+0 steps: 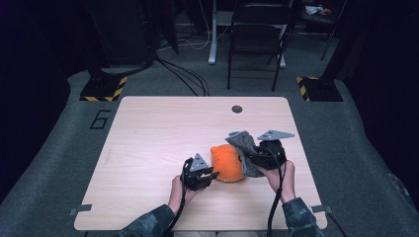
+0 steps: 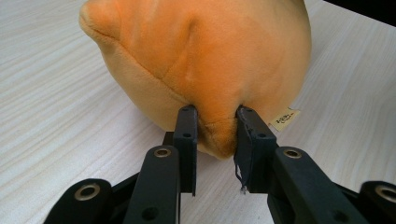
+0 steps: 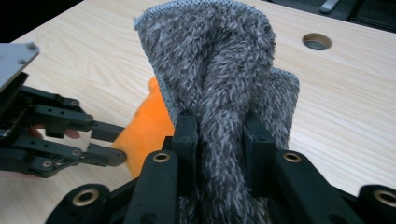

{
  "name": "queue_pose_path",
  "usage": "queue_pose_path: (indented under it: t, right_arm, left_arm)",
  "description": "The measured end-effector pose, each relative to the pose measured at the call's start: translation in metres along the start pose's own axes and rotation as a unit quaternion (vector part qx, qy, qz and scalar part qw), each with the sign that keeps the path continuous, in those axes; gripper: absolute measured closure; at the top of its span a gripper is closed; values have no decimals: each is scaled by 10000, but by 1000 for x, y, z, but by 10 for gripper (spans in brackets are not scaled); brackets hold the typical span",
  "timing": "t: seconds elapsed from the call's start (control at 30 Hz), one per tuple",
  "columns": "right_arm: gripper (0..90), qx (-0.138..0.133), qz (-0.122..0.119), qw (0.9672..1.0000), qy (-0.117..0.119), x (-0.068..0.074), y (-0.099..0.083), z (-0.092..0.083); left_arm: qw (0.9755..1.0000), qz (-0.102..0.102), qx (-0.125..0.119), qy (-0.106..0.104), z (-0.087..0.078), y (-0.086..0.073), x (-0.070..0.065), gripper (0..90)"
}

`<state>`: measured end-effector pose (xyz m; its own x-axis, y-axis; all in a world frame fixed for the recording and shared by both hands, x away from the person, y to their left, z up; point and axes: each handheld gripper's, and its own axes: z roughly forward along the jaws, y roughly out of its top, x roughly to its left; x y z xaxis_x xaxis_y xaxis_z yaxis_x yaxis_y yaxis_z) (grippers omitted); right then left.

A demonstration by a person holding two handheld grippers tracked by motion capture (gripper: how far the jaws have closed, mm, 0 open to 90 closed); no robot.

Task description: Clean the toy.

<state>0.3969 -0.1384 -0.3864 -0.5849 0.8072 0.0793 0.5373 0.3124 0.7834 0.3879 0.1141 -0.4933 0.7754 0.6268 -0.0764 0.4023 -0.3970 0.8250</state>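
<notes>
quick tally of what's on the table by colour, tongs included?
Orange plush toy: 1
Grey fuzzy cloth: 1
Black tongs: 2, left tongs pinching the plush, right tongs pinching the cloth
Total: 4

The grey fuzzy cloth [image 3: 219, 79] runs off the bottom edge of the right gripper view, its lower end hidden between the black jaws. It covers most of the orange plush toy [image 3: 147, 128] there. In the left gripper view, the toy's small tag [image 2: 285, 119] carries print too small to read.
</notes>
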Motion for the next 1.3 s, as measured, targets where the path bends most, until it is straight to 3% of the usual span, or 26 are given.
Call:
queue_pose_path:
  t: [0.43, 0.47, 0.53, 0.67, 0.83, 0.93, 1.17, 1.3]
  right_arm:
    - [708, 159, -257, 9994, 184, 34, 16, 36]
    - [707, 194, -285, 9992, 204, 36, 16, 38]
    - [704, 261, -309, 9989, 243, 40, 15, 45]
    - [706, 479, -488, 9976, 53, 46, 6, 60]
    - [712, 515, -728, 9959, -134, 47, 2, 64]
    - [715, 511, -746, 9958, -175, 46, 2, 63]
    - [716, 488, -673, 9961, -308, 37, 1, 55]
    - [717, 451, -430, 9972, -413, 22, -3, 47]
  left_arm:
    - [9997, 79, -246, -21, 0, 1, -1, 733]
    - [9996, 14, -279, -39, 0, 1, -3, 735]
    - [9994, 124, -306, -38, 0, 2, -3, 741]
    - [9995, 137, -269, -108, 1, 3, -6, 760]
    - [9996, 128, -242, -102, 2, 2, -6, 780]
    - [9995, 96, -250, -148, 3, 2, -6, 787]
    - [9994, 154, -263, -135, 3, 2, -6, 787]
    - [9994, 154, -269, -143, 3, 2, -6, 784]
